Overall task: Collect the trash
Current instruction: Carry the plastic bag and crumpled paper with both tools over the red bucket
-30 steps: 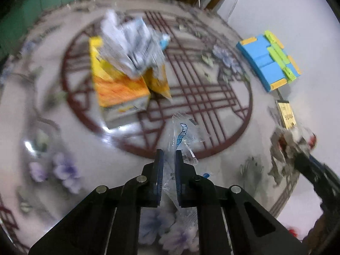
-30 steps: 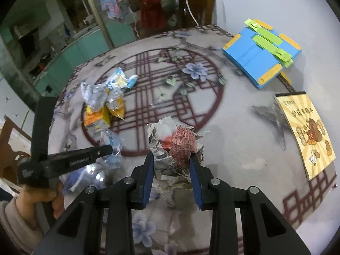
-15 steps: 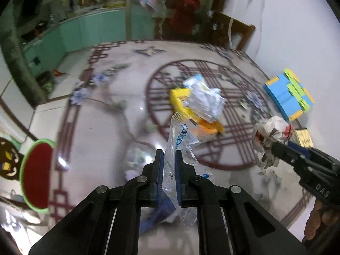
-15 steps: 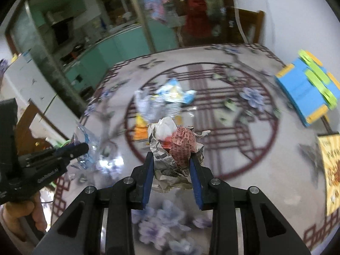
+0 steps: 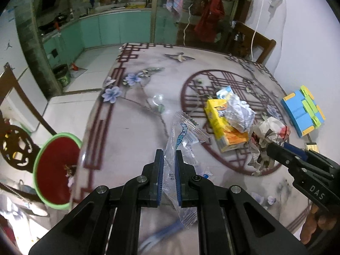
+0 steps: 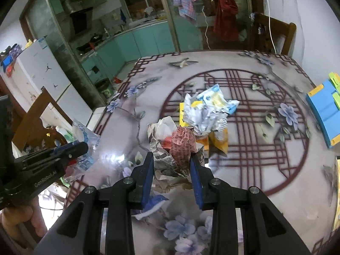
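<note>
The left gripper (image 5: 169, 159) pinches a clear plastic wrapper (image 5: 182, 146), held in the air above the table's (image 5: 131, 127) left edge. The right gripper (image 6: 172, 163) clamps a crumpled paper wad (image 6: 170, 146) over the table's near part. A yellow carton (image 5: 223, 127) with crumpled wrappers (image 6: 208, 110) on top sits at the table's middle. A red bin (image 5: 54, 165) with a green rim stands just beyond the left edge.

A glossy grey tabletop (image 5: 131, 127) printed with maroon lattice and lilac flowers; a red bin with green rim (image 5: 55, 165); a yellow-orange carton (image 5: 223, 127).
</note>
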